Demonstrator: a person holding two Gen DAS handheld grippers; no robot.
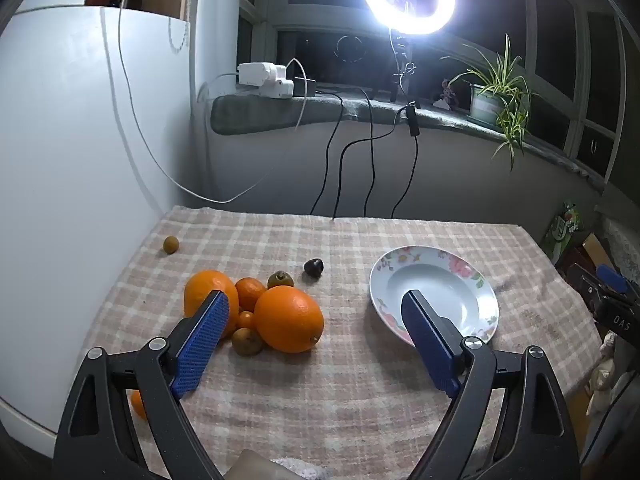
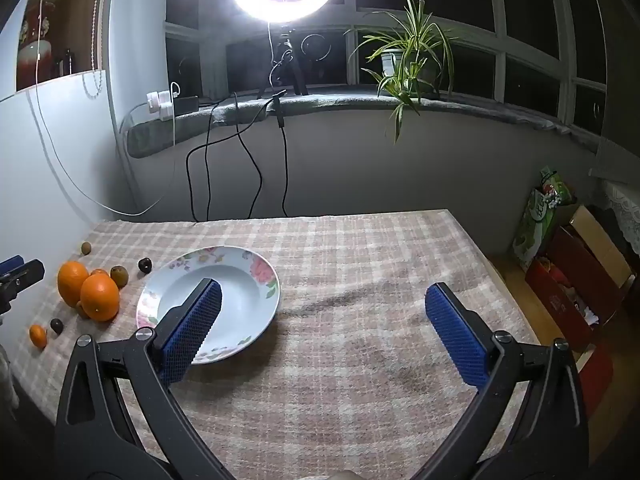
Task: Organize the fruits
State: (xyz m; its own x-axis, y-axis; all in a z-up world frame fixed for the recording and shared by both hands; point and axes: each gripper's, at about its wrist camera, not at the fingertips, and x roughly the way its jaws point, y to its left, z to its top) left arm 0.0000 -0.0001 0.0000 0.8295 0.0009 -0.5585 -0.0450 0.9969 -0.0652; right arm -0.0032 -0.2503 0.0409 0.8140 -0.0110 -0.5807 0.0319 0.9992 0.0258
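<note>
Both tongs hang spread wide with nothing between their blue pads: the left tongs [image 1: 316,304] above the fruit, the right tongs [image 2: 322,294] above bare checked cloth [image 2: 360,320] on the worktop. Two large oranges [image 1: 289,318], smaller mandarins [image 1: 250,292] and brownish little fruits [image 1: 247,341] cluster left of the empty flowered plate [image 1: 476,280]; one small fruit [image 1: 171,244] lies apart, farther back.

We see the fruit cluster [image 1: 260,312] on the table [image 1: 320,400] left of the plate [image 1: 434,296], with one small fruit [image 1: 171,244] apart behind it.
</note>
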